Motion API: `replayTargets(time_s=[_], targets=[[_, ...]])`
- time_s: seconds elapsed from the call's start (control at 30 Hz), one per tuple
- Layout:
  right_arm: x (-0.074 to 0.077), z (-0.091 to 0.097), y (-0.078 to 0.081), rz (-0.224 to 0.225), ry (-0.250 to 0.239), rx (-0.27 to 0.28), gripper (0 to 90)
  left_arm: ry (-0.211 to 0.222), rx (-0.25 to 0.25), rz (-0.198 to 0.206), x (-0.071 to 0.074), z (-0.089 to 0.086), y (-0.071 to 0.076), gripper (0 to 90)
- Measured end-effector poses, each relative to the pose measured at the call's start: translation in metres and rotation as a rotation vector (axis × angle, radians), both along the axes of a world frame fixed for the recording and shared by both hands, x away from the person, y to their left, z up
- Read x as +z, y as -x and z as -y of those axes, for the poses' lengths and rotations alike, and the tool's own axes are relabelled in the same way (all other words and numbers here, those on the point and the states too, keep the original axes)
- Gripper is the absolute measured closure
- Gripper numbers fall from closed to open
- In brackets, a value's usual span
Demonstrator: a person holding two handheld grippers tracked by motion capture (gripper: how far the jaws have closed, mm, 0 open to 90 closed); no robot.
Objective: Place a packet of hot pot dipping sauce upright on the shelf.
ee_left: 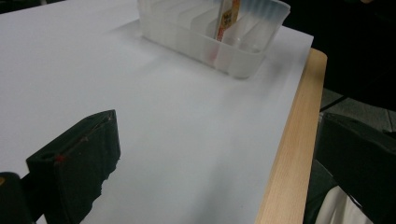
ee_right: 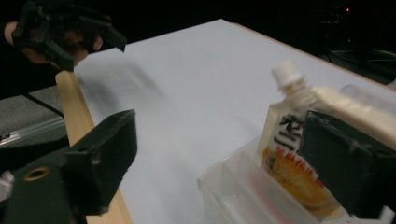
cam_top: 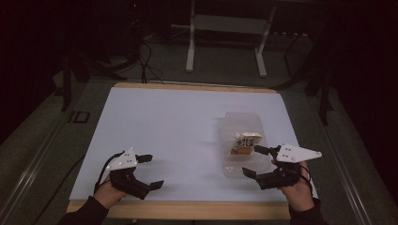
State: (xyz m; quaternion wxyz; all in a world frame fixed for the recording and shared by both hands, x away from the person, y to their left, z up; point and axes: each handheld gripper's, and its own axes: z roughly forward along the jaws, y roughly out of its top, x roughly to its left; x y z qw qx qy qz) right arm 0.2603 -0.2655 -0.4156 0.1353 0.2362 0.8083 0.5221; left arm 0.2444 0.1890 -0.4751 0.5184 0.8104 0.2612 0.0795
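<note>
High view: right tool (cam_top: 256,160) jaws apart, empty, beside clear ribbed plastic tray (cam_top: 234,166) on white-topped desk (cam_top: 164,126). White-and-orange spouted pouch (cam_top: 244,143) stands in tray; likely light, soft, slippery. Best gripped below stiff cap (ee_right: 286,73). Left tool (cam_top: 151,171) apart, idle.

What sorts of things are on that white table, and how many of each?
Clear plastic container: 1
Spouted pouch standing in it: 1
Hand-held grippers, both open: 2, left gripper and right gripper
Total: 4
</note>
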Motion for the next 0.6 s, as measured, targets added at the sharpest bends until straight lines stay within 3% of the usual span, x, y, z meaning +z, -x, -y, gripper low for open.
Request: replayTargets(time_s=[0.13, 0.33, 0.6], targets=[[-0.01, -0.002, 0.003, 0.01, 0.017, 0.0, 13.5, -0.001, -0.003, 0.0, -0.001, 0.001, 0.0, 0.6], [-0.022, -0.008, 0.008, -0.022, 0.037, 0.04, 12.8, -0.005, -0.003, -0.002, -0.001, 0.0, 0.0, 0.6], [-0.03, -0.015, 0.012, 0.003, 0.089, 0.068, 11.8, -0.01, -0.009, -0.002, -0.002, 0.001, 0.001, 0.6]])
